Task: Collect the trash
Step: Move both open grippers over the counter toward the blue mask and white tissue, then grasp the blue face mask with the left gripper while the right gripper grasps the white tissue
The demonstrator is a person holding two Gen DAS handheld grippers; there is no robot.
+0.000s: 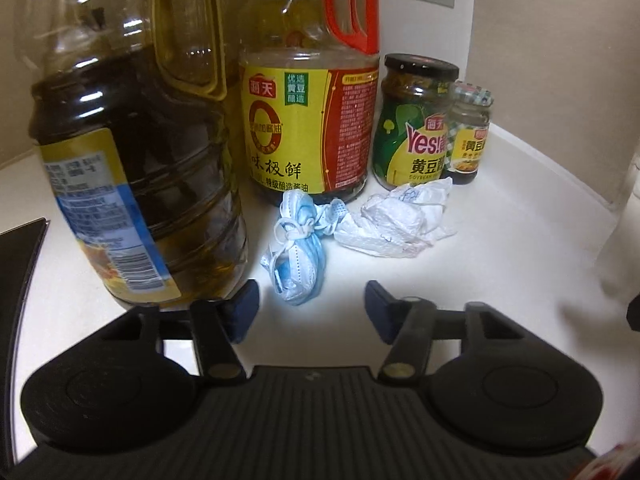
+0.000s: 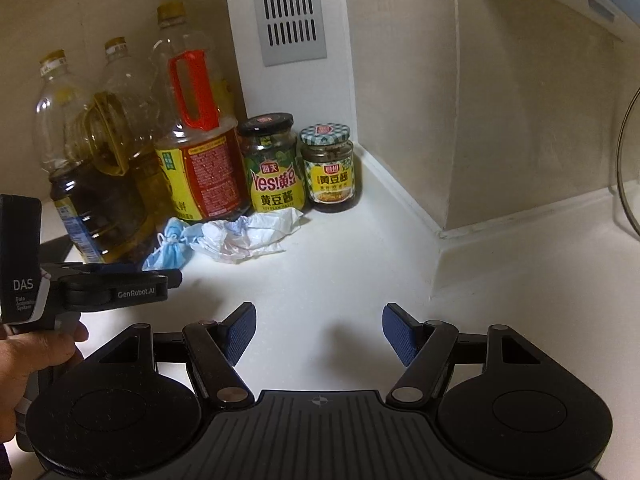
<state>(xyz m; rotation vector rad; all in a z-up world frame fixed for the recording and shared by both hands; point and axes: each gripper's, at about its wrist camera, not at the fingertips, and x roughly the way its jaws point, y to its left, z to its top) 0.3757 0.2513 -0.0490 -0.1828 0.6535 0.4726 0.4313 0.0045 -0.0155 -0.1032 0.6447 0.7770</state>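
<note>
Trash here is the blue face mask (image 1: 294, 256) and crumpled tissue (image 1: 400, 220) near the countertop (image 1: 500, 264) back corner; your left gripper (image 1: 312, 308) and right gripper (image 2: 319, 332) both stand open and empty, so bring the left one over the mask, clear of the oil bottle (image 1: 132, 160).

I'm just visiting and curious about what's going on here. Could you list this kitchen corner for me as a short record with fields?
Surface: white counter, in a wall corner
Trash: crumpled blue face mask; crumpled white tissue beside it
Not trash: oil bottle; soy sauce bottle; two bean paste jars
Left tool: open, empty, just short of the mask
Right tool: open, empty, over bare counter
Collected so far: neither piece is picked up yet
</note>
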